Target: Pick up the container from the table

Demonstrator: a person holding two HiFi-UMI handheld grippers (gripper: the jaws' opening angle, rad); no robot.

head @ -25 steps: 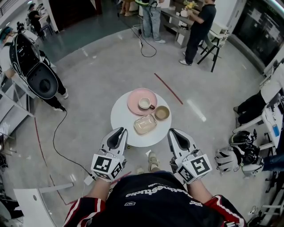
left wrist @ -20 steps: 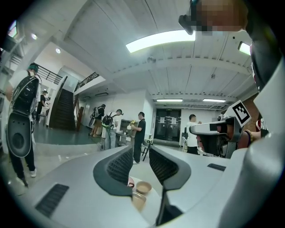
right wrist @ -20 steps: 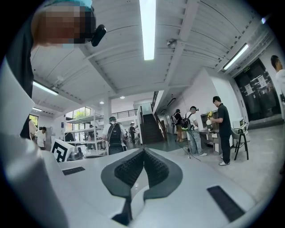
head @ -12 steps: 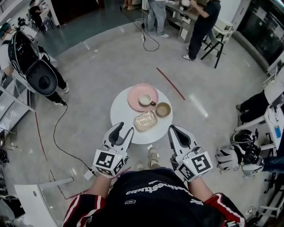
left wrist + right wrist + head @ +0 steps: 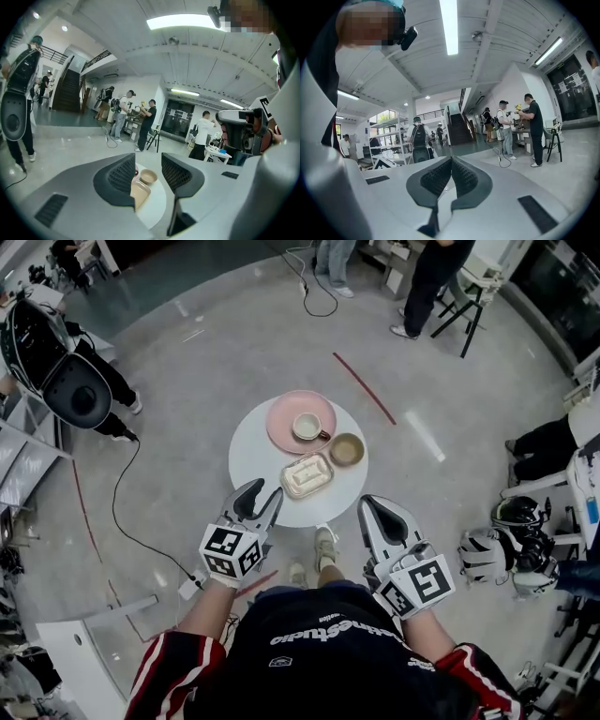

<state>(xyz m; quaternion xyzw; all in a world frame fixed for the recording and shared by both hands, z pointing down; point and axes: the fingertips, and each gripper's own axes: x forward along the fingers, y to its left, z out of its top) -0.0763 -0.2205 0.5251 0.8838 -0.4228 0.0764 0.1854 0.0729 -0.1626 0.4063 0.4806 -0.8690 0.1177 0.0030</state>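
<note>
Open lab-like hall, polished grey floor [image 5: 187,381], trailing cable [image 5: 114,518], metal shelving [image 5: 386,126], staircase [image 5: 458,127], people [image 5: 532,126] at a workbench [image 5: 519,133]

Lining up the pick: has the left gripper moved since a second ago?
Yes. The left gripper has come forward toward the near edge of the table. Its jaws have just opened, with nothing between them.

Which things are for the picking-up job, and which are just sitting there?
For the job: the container, the table under it, the left tool (jaws have just been opening, nothing between them yet).
Just lying about: the pink plate, the cup on it, the brown bowl.
</note>
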